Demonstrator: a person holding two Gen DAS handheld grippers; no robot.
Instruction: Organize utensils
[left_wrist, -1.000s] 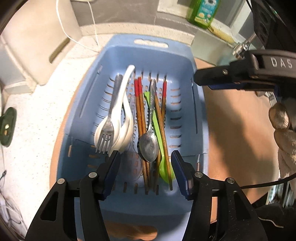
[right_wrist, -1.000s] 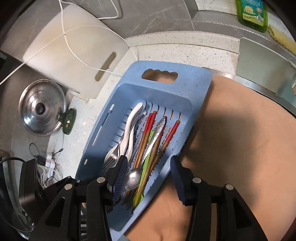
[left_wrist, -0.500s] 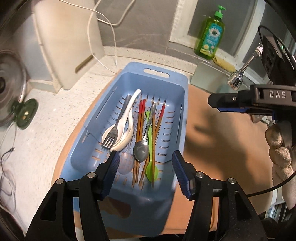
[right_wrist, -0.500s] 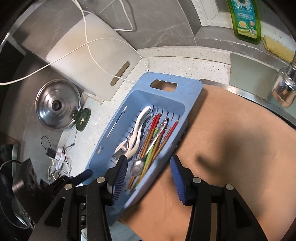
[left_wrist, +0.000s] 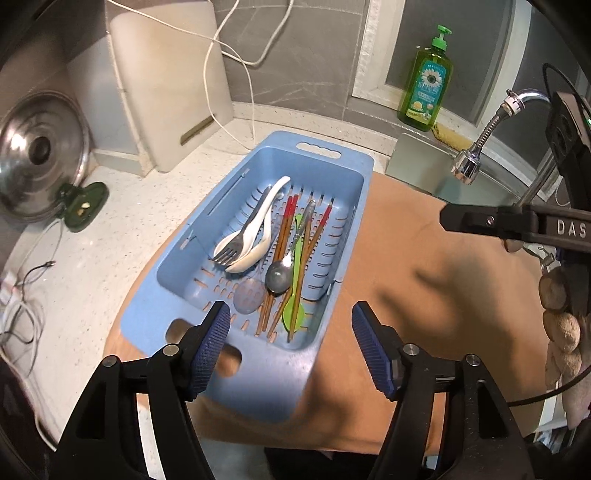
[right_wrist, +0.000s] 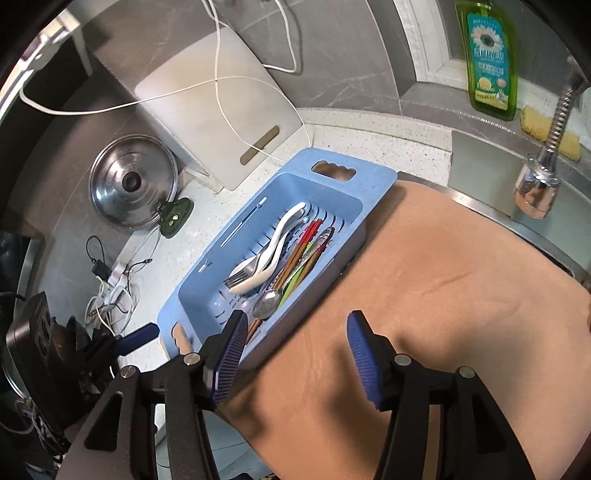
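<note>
A pale blue slotted basket (left_wrist: 334, 166) holds red-tipped brown chopsticks (left_wrist: 286, 225), a white spoon (left_wrist: 258, 229) and a lime-green spoon (left_wrist: 294, 314).

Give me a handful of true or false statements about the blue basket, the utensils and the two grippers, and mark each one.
1. The utensils lie inside the blue basket. True.
2. The left gripper is shut on the metal spoon. False: its jaws stand open with nothing between the pads, and they have just been opening.
3. The white spoon lies beside the fork. True.
4. The green soap bottle stands in the basket. False: it stands on the ledge behind the faucet.
5. The right gripper holds chopsticks. False: it is open and empty, jaws just opened wider; the red-tipped chopsticks lie in the basket.
</note>
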